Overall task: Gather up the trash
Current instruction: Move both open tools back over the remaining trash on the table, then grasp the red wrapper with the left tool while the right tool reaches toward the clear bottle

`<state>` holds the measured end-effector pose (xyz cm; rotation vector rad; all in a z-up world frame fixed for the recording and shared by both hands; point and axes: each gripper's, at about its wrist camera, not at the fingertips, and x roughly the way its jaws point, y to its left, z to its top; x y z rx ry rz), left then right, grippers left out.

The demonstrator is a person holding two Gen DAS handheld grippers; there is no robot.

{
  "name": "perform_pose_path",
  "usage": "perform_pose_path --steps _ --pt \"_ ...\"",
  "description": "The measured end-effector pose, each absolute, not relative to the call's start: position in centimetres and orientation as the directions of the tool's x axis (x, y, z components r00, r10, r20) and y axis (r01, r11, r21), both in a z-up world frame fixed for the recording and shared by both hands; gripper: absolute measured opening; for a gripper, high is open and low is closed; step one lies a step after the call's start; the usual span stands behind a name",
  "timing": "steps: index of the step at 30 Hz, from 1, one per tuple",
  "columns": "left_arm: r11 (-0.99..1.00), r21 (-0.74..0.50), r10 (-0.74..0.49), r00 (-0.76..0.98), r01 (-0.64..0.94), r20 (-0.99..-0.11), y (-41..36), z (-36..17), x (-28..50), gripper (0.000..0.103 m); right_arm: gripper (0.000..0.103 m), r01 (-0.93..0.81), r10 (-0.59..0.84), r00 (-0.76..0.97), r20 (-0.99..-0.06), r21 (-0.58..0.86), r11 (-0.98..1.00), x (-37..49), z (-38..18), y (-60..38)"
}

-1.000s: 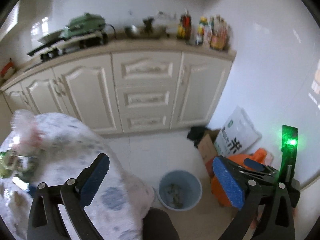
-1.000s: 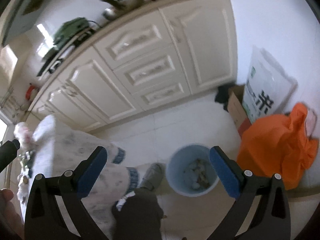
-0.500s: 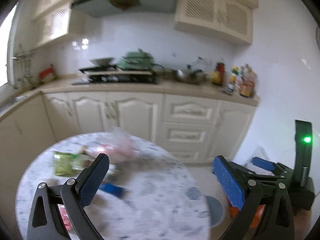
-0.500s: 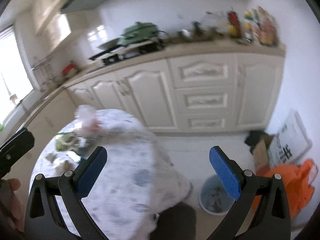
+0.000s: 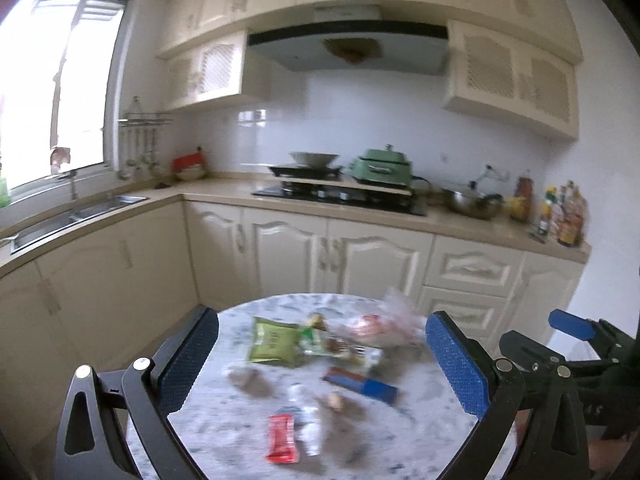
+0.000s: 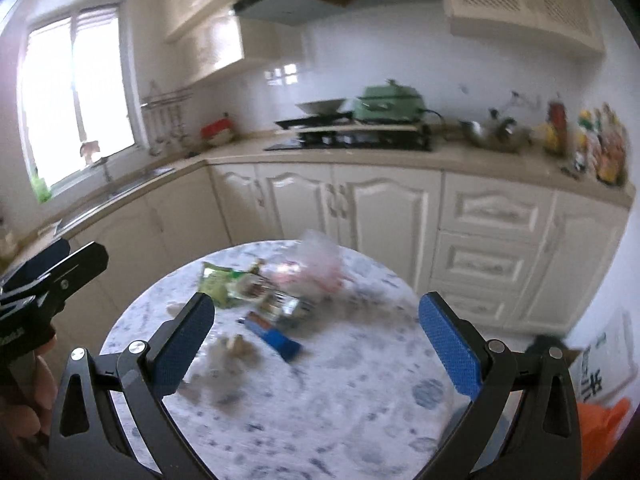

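Currently, both tools are held spread wide above the round marble-patterned worktop (image 5: 404,436), nothing being gripped by the left tool (image 5: 322,364) or the right tool (image 6: 316,336). Trash is scattered on the worktop: a green snack packet (image 5: 274,344), a blue wrapper (image 5: 362,386), a red sachet (image 5: 283,438) and a crumpled clear bag (image 5: 380,326). Kitchen cabinets (image 5: 340,256) are seen behind.
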<state>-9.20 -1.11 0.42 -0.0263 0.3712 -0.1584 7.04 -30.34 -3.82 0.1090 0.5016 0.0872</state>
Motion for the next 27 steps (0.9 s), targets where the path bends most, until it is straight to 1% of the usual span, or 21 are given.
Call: perform_pose_path --steps 4,7,10,12,15,16,21,24,27 --pt "0.994 -0.052 -0.11 0.936 0.099 -0.333 -0.5 0.7 -10.5 0.102 0.103 -0.11 0.133 0.89 -0.437 0.078 0.991 6.9 -3.1 -27.4" --pt "0.997 -0.043 -0.075 0.942 0.064 -0.326 -0.2 0.7 -10.4 0.102 0.103 -0.174 0.19 0.902 -0.387 0.077 0.982 6.4 -2.6 -26.0" --pt "0.998 -0.041 -0.048 0.945 0.037 -0.324 0.2 0.2 -10.7 0.102 0.103 -0.189 0.205 0.902 -0.381 0.079 0.979 6.7 -2.4 -25.1" --pt "0.999 -0.043 -0.037 0.94 0.024 -0.339 0.5 -0.5 -11.0 0.102 0.103 -0.194 0.215 0.896 -0.389 0.092 0.977 7.1 -2.6 -25.0" --pt "0.998 -0.053 -0.034 0.924 0.015 -0.38 0.9 -1.9 -10.6 0.102 0.103 -0.181 0.205 0.883 -0.421 0.096 0.979 7.9 -3.5 -25.2" --pt "0.998 -0.052 -0.04 0.925 0.022 -0.378 1.0 -2.3 -9.9 0.102 0.103 -0.175 0.198 0.877 -0.438 0.093 0.98 8.4 -4.0 -25.2" --pt "0.999 -0.036 -0.044 0.884 0.031 -0.465 0.3 -4.6 -7.4 0.102 0.103 -0.185 0.212 0.827 -0.52 0.104 0.977 10.0 -6.7 -25.2" --pt "0.998 -0.04 -0.057 0.849 0.043 -0.525 -0.4 -6.3 -5.4 0.102 0.103 -0.189 0.236 0.774 -0.588 0.141 0.972 11.4 -9.1 -25.2" --pt "0.997 -0.035 -0.073 0.816 0.064 -0.573 0.1 -7.5 -2.7 0.102 0.103 -0.192 0.261 0.737 -0.624 0.176 0.965 12.4 -11.1 -25.2"
